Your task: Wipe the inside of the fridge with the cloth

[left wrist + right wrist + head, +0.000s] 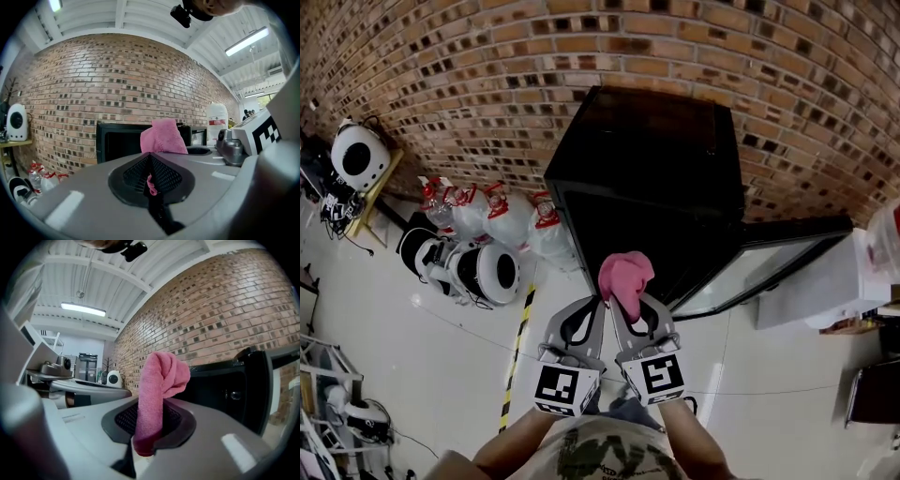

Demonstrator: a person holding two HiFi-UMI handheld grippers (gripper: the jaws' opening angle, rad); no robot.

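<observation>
A black fridge (647,159) stands against the brick wall, its glass door (769,267) swung open to the right and its inside dark. A pink cloth (625,278) is held up in front of the fridge opening. My right gripper (624,307) is shut on the pink cloth (157,394), which stands up out of its jaws and flops over at the top. My left gripper (596,306) sits tight against the right one, shut, with a small corner of the cloth (151,183) pinched in its jaws. In the left gripper view the fridge (119,143) shows straight ahead.
Several clear water jugs (502,220) with red caps stand left of the fridge. White round devices (358,155) (492,274) lie on the floor at left. Yellow-black tape (517,352) runs along the floor. A white box (825,286) sits right of the door.
</observation>
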